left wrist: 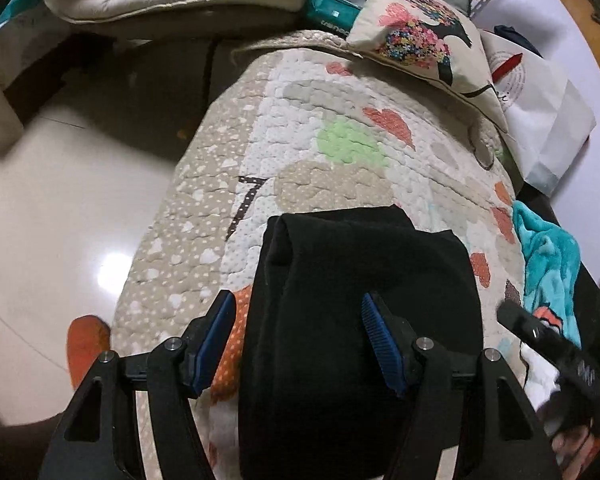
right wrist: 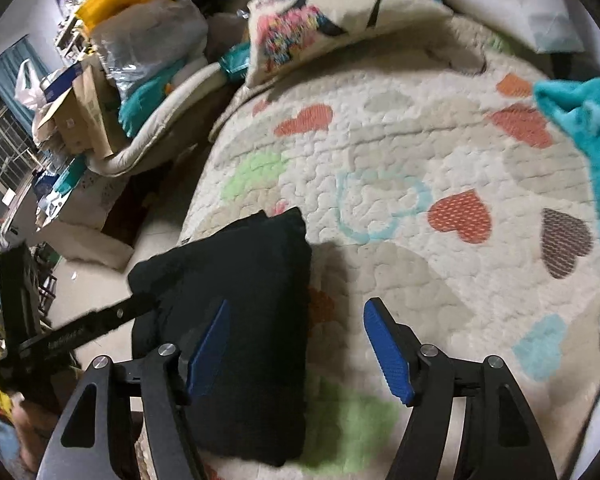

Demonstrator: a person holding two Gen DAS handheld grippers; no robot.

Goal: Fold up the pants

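Lying folded on quilt [left wrist: 320, 128]: black pants [left wrist: 340, 300]; left tool [left wrist: 298, 340] spread astride them, right tool [right wrist: 296, 344] spread, empty

We record the folded black pants [left wrist: 352, 320] as a soft, matt, slightly fuzzy cloth. The cream quilted bedspread with coloured hearts [left wrist: 340, 152] is stitched fabric with a puckered, bumpy texture. The cream printed cushion [left wrist: 420, 36] looks like smooth woven cloth. The turquoise fleece blanket [left wrist: 548, 256] is plush and fluffy. The pale tiled floor [left wrist: 60, 208] is glossy and reflects a lamp. The left hand-held gripper [left wrist: 300, 340] has matt black plastic arms, ribbed blue rubbery pads [left wrist: 376, 340] and bright metal pins; the right hand-held gripper [right wrist: 296, 352] looks alike.
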